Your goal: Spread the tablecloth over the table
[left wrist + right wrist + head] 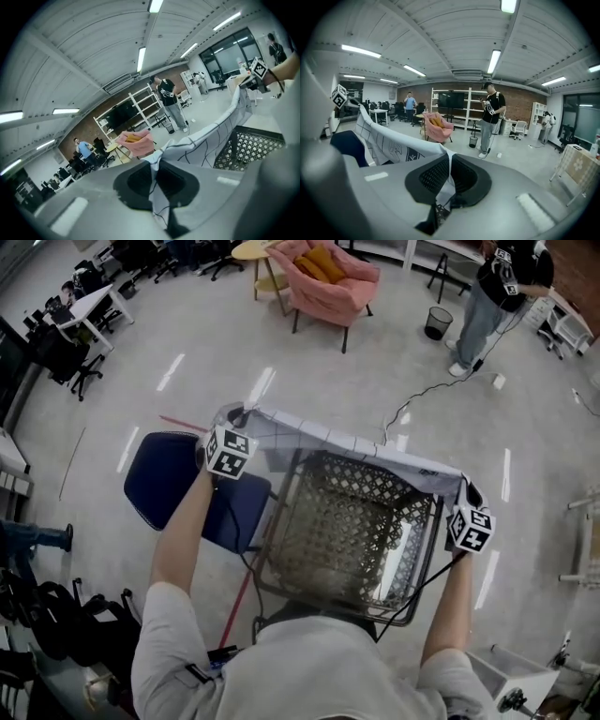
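Pinched tight in the left gripper [156,163] jaws: one corner of the tablecloth [356,442]. Clamped in the right gripper [448,161] jaws: the other corner. Stretched from jaws to jaws, above the far edge of the lattice table [342,521], below and between both.

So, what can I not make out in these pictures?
Tablecloth, head view: seen from above, how far it hangs down is unclear.
Table, head view: near side and legs hidden by the person.
Drawings on the tablecloth, right gripper view: folded, too small.
Left claw and right claw, head view: tips behind their marker cubes.
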